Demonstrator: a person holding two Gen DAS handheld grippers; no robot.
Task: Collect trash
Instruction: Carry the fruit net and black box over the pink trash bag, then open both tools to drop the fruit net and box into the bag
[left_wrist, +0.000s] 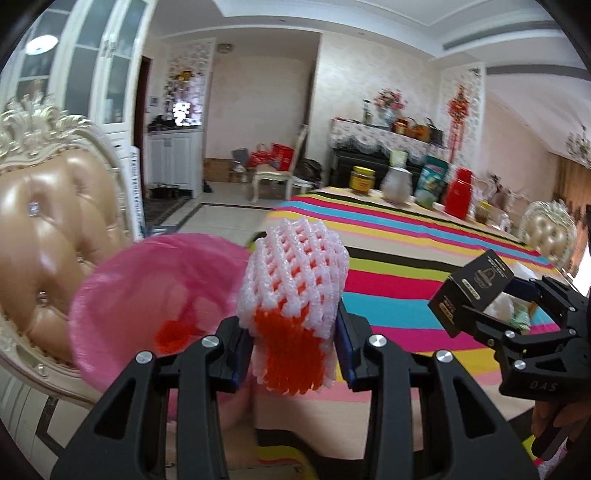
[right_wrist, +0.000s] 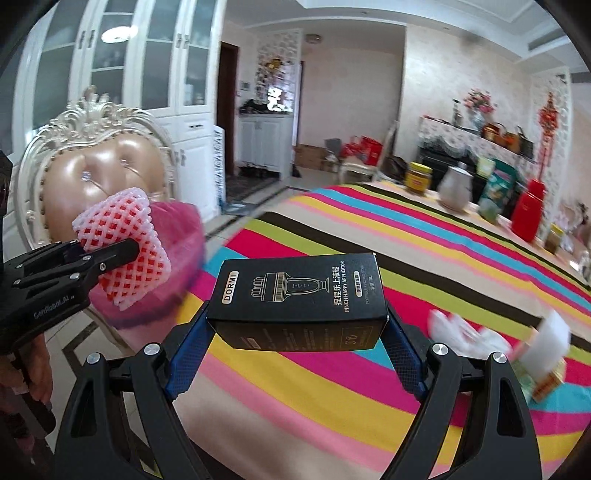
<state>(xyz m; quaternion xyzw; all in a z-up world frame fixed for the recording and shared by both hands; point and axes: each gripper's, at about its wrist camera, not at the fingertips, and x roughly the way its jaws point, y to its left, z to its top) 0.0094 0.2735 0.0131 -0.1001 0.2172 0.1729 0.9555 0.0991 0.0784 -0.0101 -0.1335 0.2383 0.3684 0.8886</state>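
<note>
My left gripper (left_wrist: 293, 347) is shut on a white and orange foam fruit net (left_wrist: 295, 291) and holds it in the air beside a pink plastic bag (left_wrist: 147, 295) at the table's left end. The net (right_wrist: 125, 251) and the bag (right_wrist: 177, 236) also show in the right wrist view. My right gripper (right_wrist: 295, 332) is shut on a black cardboard box (right_wrist: 299, 299) above the striped tablecloth (right_wrist: 406, 266). The box (left_wrist: 469, 291) shows at the right of the left wrist view. A crumpled white wrapper (right_wrist: 465, 332) and a small carton (right_wrist: 543, 365) lie on the cloth to the right.
An ornate cream chair (left_wrist: 48, 206) stands behind the bag. At the table's far end stand a yellow jar (left_wrist: 362, 181), a white jug (left_wrist: 397, 184), green packets (left_wrist: 430, 181) and a red flask (left_wrist: 460, 192). White cabinets (right_wrist: 147, 74) line the left wall.
</note>
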